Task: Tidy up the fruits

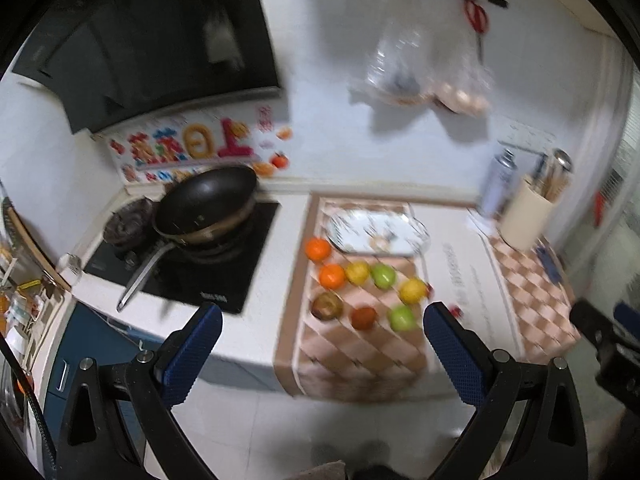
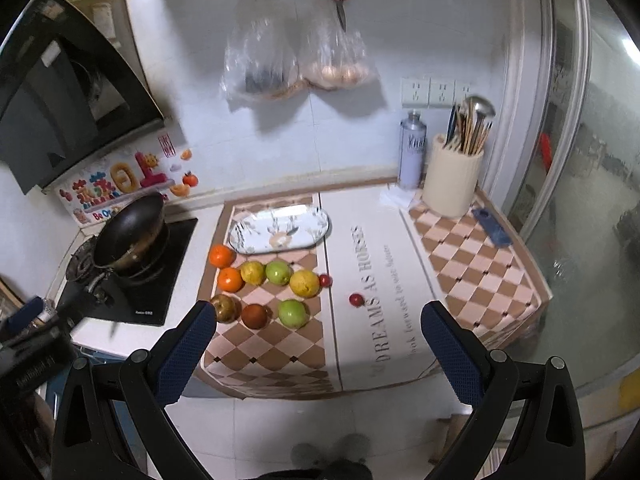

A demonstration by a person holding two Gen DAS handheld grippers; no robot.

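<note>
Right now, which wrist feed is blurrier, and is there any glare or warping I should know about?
Left wrist view: motion blur throughout, the fruits and plate smeared; only the left claw stays crisp. Right wrist view: sharper, the mat lettering is legible, and there are bright reflections on the glass door. Both views: strong fisheye bending, dark corners.

light: dim, cool indoor | left view: motion-blurred; right view: sharper | edges: fisheye-bent, dark vignette
</note>
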